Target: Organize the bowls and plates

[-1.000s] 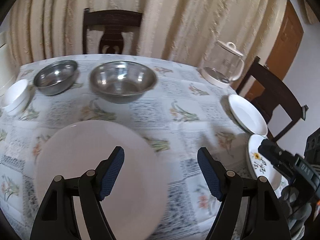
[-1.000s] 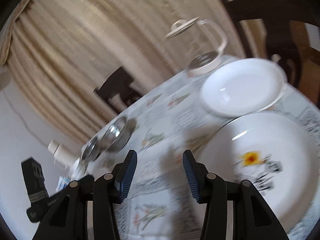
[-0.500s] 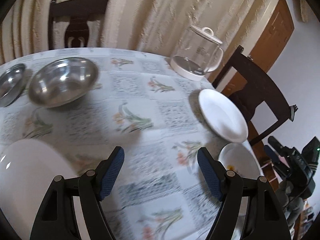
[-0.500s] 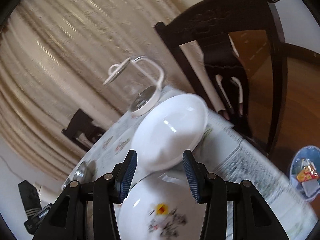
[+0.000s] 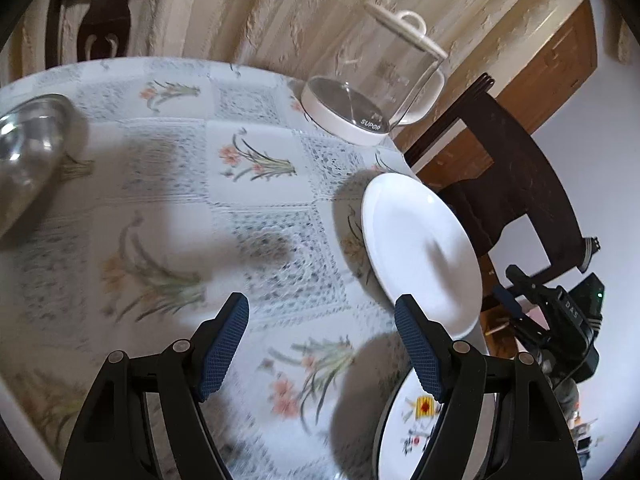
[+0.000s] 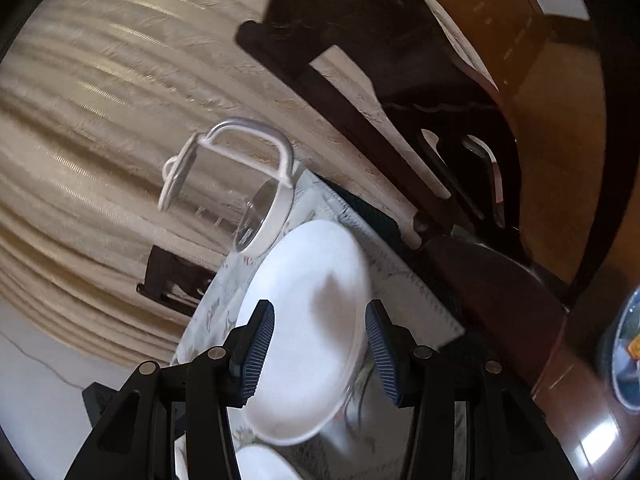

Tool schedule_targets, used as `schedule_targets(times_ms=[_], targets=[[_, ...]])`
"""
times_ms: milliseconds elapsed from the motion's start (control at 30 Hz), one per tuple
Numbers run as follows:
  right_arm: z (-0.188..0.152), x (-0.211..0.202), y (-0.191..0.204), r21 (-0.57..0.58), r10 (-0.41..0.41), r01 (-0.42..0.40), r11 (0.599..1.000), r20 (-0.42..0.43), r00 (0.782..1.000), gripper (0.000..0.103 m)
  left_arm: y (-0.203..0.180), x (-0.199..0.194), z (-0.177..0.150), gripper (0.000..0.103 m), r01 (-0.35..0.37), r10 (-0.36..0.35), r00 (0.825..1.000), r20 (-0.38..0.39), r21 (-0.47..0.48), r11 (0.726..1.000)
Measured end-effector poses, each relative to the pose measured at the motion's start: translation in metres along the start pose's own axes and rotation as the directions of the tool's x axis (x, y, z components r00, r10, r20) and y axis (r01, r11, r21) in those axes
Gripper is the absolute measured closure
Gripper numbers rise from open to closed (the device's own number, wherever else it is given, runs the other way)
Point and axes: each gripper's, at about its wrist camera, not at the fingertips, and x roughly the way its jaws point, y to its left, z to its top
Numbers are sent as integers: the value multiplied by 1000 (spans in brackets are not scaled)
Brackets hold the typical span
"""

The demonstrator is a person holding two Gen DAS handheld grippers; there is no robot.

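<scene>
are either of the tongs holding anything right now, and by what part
Nothing is held: left tongs and right tongs are both open, the right above the plain white plate.

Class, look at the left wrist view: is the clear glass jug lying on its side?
No, the clear glass jug with the white lid stands upright on its white base.

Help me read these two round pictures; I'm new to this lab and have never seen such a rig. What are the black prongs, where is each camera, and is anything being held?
There is no robot arm: a person carries a two-finger gripper in each hand, each with a fisheye camera looking along its fingers. One picture comes from the left gripper, the other from the right gripper. The black prongs with blue pads are the fingers. Both grippers are open and hold nothing.

On the floral tablecloth lie a plain white plate, a flower-patterned white plate nearer the camera, a clear glass kettle with a white base and lid and a steel bowl. The right gripper's view frames the same plain plate between its fingers, not yet gripped.
</scene>
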Motion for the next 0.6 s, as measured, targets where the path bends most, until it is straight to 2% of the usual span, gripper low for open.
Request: schedule_targets(times_ms=[167, 267, 500, 600], targets=[[0, 16, -14, 58, 49, -47, 997, -29, 998, 52, -5, 23, 17, 27, 24, -24, 1000, -3, -6, 1000], [-5, 25, -18, 59, 52, -48, 997, -66, 996, 52, -8, 37, 25, 30, 36, -36, 999, -14, -10, 999], [-5, 28, -14, 26, 60, -58, 998, -88, 994, 52, -14, 75, 37, 48, 72, -73, 994, -87, -14, 997], [-3, 28, -15, 20, 62, -61, 998, -94, 994, 54, -19, 85, 39, 51, 82, -81, 991, -105, 1, 997]])
